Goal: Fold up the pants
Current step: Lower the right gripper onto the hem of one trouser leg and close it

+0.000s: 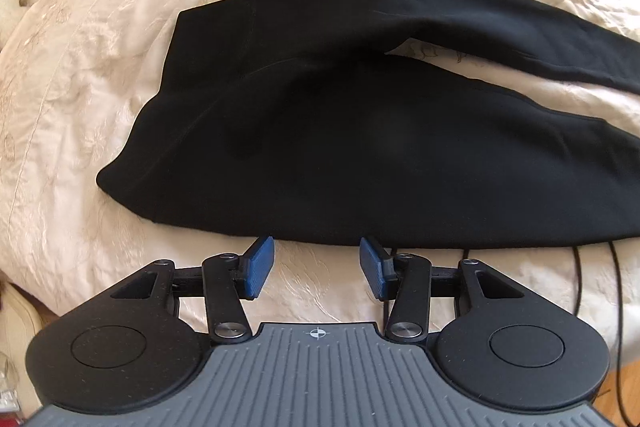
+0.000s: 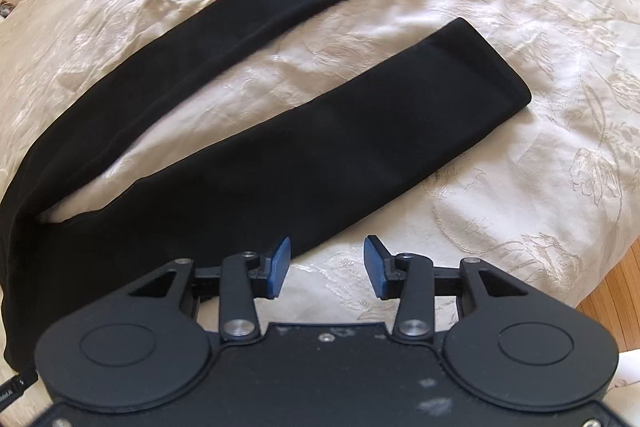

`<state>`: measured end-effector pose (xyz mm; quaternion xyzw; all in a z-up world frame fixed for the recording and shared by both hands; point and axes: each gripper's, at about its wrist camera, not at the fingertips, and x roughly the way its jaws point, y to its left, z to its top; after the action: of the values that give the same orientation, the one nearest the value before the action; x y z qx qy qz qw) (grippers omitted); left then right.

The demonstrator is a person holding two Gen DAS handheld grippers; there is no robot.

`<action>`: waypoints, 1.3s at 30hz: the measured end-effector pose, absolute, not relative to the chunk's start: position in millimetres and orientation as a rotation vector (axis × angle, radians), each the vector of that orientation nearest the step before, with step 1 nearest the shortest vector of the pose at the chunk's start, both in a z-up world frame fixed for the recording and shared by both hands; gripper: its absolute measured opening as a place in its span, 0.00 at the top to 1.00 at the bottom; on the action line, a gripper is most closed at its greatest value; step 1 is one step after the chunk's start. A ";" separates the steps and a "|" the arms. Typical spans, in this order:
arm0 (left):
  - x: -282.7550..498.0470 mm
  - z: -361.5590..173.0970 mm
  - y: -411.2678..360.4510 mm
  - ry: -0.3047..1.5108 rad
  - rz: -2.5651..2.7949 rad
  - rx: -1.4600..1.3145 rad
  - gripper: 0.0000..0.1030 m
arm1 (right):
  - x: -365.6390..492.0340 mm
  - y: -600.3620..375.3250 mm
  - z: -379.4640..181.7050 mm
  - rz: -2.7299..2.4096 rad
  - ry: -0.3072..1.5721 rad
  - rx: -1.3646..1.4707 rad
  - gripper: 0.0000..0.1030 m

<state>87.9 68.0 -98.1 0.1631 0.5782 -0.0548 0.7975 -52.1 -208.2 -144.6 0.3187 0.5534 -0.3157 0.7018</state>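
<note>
Pants (image 1: 360,131) spread flat on cream bedspread (image 1: 100,107), unfolded, both legs apart.

Waist end toward 9 o'clock in left wrist view, legs running off toward 3 o'clock; in right wrist view, legs (image 2: 280,167) fanning toward 1 o'clock, hems well apart. Left gripper (image 1: 317,267) at 6 o'clock, just beside near edge of pants, blue fingers (image 1: 260,265) roughly half open, holding nothing. Right gripper (image 2: 326,267) likewise about half open and empty, left finger (image 2: 279,267) at near leg's edge, bare bedspread between fingers.
</note>
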 end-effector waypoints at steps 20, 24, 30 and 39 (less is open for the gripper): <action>105.3 -119.0 82.1 1.109 -0.557 0.669 0.55 | -26.5 -245.5 -197.2 -0.880 1.231 0.906 0.80; 96.8 -118.2 87.7 1.082 -0.695 0.743 0.55 | -29.3 -246.8 -191.8 -0.895 1.217 0.906 0.89; 82.1 -130.2 90.1 1.044 -0.837 0.852 0.55 | -29.1 -241.4 -178.7 -0.921 1.211 0.888 0.92; 87.9 -144.7 74.8 0.987 -0.811 0.852 0.94 | -25.0 -230.8 -155.7 -0.950 1.180 0.863 0.93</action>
<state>87.9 74.8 -144.7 0.3854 0.4465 -0.3669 0.7194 -25.0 -230.8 -155.7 0.3790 0.5179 -0.4172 0.6435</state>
